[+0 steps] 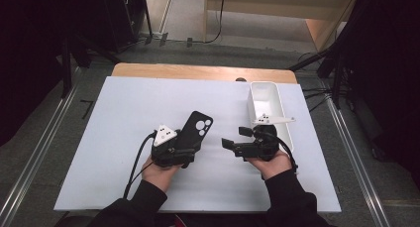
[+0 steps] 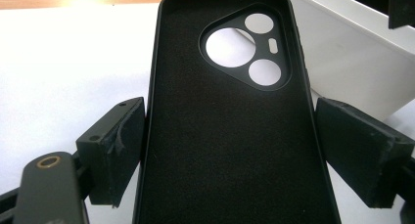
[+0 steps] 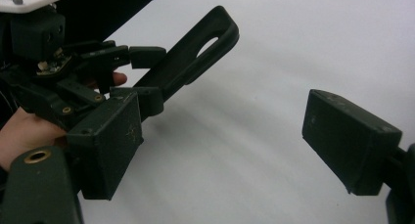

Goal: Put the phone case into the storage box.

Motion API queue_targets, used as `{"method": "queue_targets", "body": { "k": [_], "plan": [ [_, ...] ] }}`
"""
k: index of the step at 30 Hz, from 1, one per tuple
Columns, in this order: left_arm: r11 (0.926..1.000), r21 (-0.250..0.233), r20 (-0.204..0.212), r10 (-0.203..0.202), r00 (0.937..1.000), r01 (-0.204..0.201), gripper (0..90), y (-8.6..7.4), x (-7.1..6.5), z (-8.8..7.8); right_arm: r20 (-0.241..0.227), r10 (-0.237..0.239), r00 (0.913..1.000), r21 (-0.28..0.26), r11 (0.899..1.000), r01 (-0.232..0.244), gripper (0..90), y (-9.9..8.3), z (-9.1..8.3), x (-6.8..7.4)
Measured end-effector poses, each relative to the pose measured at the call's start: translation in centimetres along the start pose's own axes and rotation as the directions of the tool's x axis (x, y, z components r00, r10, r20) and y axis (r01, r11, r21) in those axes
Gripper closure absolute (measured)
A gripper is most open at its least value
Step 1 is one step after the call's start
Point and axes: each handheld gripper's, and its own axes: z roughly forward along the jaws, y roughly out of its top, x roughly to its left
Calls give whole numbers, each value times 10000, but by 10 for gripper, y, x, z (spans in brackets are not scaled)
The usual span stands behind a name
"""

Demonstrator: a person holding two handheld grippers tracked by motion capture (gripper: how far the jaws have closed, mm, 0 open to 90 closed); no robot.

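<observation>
The desk (image 1: 124, 138), covered by a white board, lay largely bare around the white bin (image 1: 267, 108), which stood lengthwise along the board's right edge with its far end near the back edge. Left of the bin the whole left half of the board was open, and a broad bare strip ran along the near edge in front of it.

Both forearms came in from the near edge. The person's right hand (image 1: 270, 162) sat just beside the bin's near end, turning the right hand-held gripper (image 1: 235, 138) sideways, away from the bin and toward the other hand. Its jaws stood spread with only bare board between them. The left hand (image 1: 158, 172) rested well left of the bin, aiming the left hand-held gripper (image 1: 185, 147) forward and slightly toward the bin.

The black phone case (image 1: 195, 128) sat in the left hand-held gripper, pinched across its width near the lower end, open inside facing up. Its camera-cutout end tilted upward off the board and pointed toward the bin's far end, with a clear gap to the bin.
</observation>
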Motion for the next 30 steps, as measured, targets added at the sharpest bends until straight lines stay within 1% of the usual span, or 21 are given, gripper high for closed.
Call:
{"method": "queue_targets", "body": {
  "k": [3, 10, 11, 15, 19, 23, 25, 30],
  "plan": [
    [9999, -78, 76, -93, 9999, 93, 138, -1, -2, 0, -21, 9, 10000, -24, 10000, -9, 134, 3, 2, 0],
    [9999, -48, 125, -104, 9999, 105, 138, -2, -3, 1, -117, 102, 9999, -57, 9999, -103, 134, 11, 8, 0],
    [9999, -126, 136, -83, 9999, 85, 138, -2, -3, 1, -117, 85, 9999, -48, 10000, -85, 134, 13, 10, 1],
    [9999, -145, 114, 4, 9999, -3, 138, -3, -6, 1, -175, 114, 9998, -92, 9999, -116, 134, 17, 14, 1],
    [9996, -266, 75, -8, 10000, 10, 139, -4, -7, 1, -228, 169, 9996, -19, 9999, -169, 134, 22, 20, 1],
    [9992, -398, 176, -59, 9998, 66, 138, -4, -9, 0, -262, 224, 9994, 50, 9997, -223, 137, 25, 26, 1],
    [9988, -489, 176, 9, 9998, 0, 138, -4, -9, -1, -271, 255, 9993, 38, 9997, -254, 137, 27, 28, 1],
    [9987, -502, 152, 30, 9999, -23, 138, -5, -10, -1, -298, 263, 9992, 53, 9996, -262, 138, 31, 32, 0]
  ]
}}
